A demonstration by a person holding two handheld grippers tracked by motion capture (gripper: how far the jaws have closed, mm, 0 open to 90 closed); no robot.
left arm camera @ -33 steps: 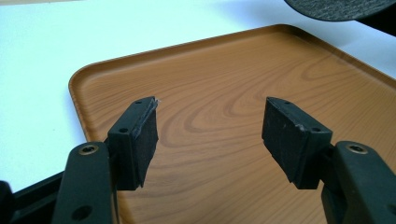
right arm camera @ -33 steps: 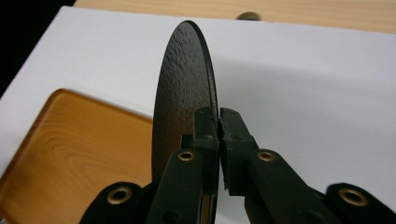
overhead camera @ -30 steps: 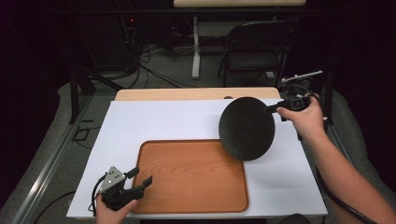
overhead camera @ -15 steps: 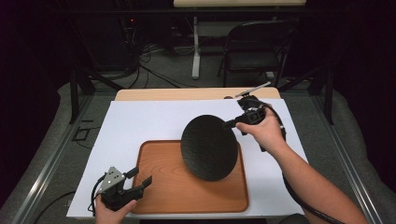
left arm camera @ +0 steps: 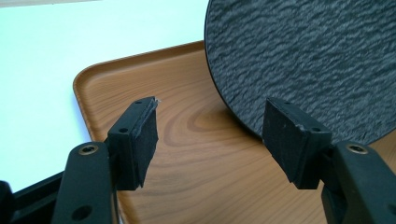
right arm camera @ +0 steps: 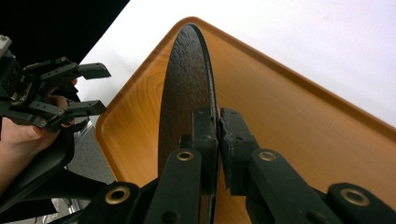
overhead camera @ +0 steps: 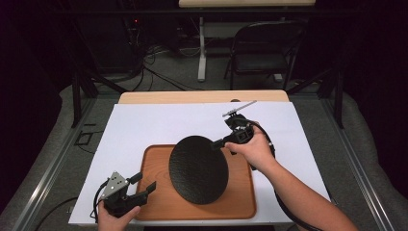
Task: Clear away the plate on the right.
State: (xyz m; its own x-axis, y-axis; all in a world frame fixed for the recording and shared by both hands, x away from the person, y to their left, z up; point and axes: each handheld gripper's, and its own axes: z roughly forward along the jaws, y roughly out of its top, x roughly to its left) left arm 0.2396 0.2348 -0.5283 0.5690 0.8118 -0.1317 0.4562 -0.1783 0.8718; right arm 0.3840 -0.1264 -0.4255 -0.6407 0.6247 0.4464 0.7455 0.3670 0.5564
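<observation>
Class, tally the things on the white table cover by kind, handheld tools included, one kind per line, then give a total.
Black slate plate: 1
Wooden tray: 1
Handheld claws: 2, left and right
Total: 4

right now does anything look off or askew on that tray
Nothing is spilled or broken. The black textured plate isn't lying flat: the right hand-held gripper pinches its rim and holds it tilted over the wooden tray. The left hand-held gripper holds nothing.
</observation>
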